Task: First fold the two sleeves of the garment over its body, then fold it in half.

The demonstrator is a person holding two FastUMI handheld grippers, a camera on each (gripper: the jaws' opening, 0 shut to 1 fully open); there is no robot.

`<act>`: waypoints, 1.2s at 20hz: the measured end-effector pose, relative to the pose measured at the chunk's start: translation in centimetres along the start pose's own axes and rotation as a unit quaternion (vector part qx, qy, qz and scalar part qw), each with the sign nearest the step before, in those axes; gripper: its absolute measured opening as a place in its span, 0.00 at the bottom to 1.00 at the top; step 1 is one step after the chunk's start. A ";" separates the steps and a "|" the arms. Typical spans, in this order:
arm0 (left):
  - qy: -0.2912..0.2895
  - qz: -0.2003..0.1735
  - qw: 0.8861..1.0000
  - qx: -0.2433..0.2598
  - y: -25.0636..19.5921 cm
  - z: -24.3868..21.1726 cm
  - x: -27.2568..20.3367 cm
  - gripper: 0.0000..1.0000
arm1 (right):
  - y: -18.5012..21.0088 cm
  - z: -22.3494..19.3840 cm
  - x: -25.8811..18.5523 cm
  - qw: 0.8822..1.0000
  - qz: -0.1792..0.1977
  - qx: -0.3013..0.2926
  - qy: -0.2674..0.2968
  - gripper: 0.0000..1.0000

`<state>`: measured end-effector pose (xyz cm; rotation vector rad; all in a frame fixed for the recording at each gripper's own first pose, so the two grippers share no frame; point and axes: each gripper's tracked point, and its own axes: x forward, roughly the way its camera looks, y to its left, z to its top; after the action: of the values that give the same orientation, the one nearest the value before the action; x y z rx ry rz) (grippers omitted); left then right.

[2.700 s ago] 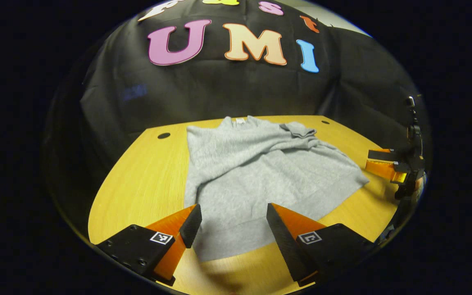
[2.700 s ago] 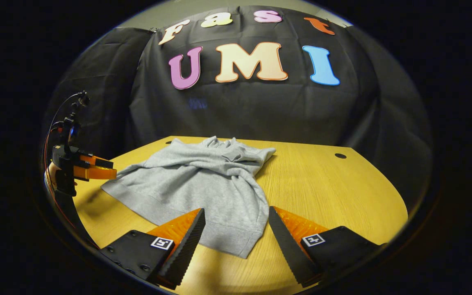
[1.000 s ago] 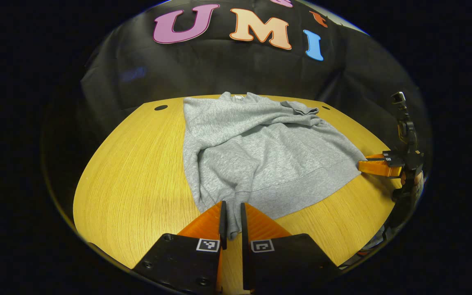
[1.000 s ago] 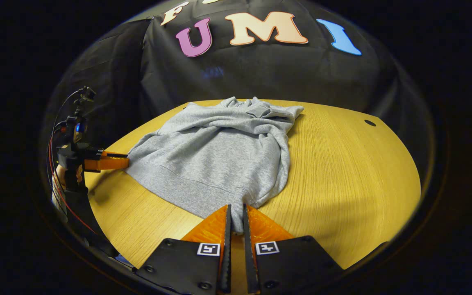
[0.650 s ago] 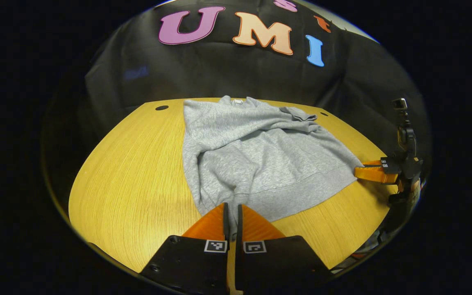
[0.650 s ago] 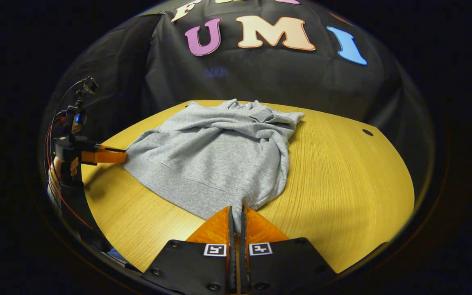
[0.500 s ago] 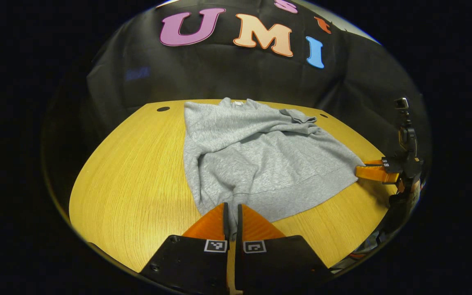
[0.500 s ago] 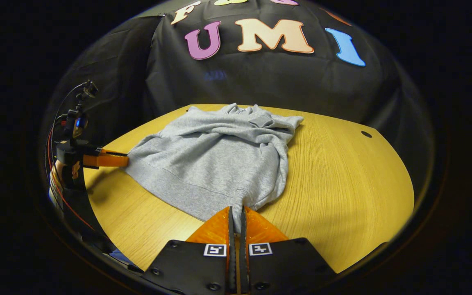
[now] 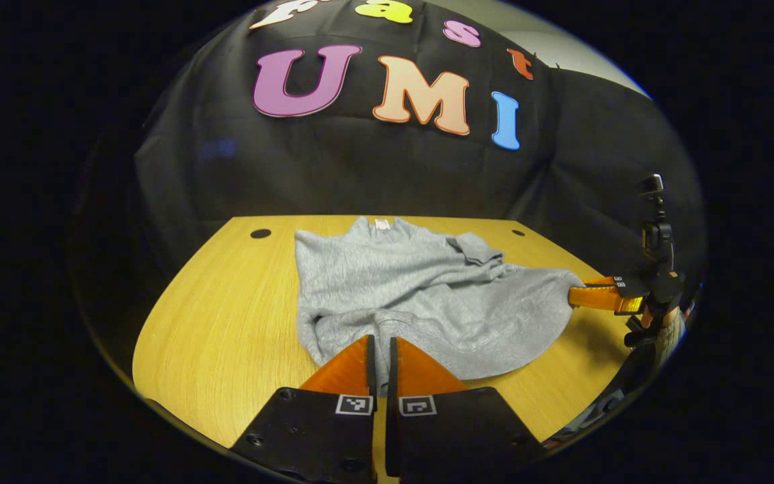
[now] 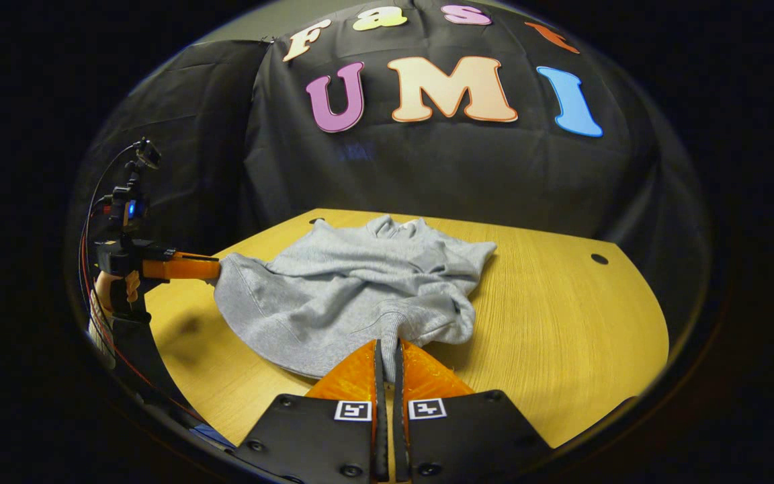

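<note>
I see the grey garment (image 9: 420, 296) lying rumpled on the wooden surface (image 9: 226, 323), both sleeves folded across its body, collar toward the booth wall. Its near hem is raised off the surface at both corners. My left hand-held gripper (image 9: 379, 349) is closed on the hem's left corner; my right hand-held gripper (image 10: 387, 353) pinches the opposite corner. In the right gripper view, a hand (image 10: 115, 286) holds the left hand-held gripper beside the garment.
</note>
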<state>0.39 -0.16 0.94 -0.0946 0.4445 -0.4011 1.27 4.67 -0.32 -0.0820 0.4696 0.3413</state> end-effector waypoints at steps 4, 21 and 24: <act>-0.047 -0.012 0.999 -0.023 0.1 4.8 1.7 0.00 | -1.0 4.3 2.0 0.999 -0.005 0.006 -0.032 0.05; -0.075 0.051 0.989 -0.113 6.7 12.2 18.4 0.00 | -9.0 11.2 20.1 0.992 -0.059 0.114 -0.002 0.05; -0.064 0.064 0.988 -0.125 7.7 11.7 21.3 0.00 | -10.0 9.1 22.8 0.988 -0.066 0.138 0.023 0.05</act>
<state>25.83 -1.52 1.61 -0.3325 0.3693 -0.2090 27.60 3.63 -2.63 0.1478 0.5497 0.1420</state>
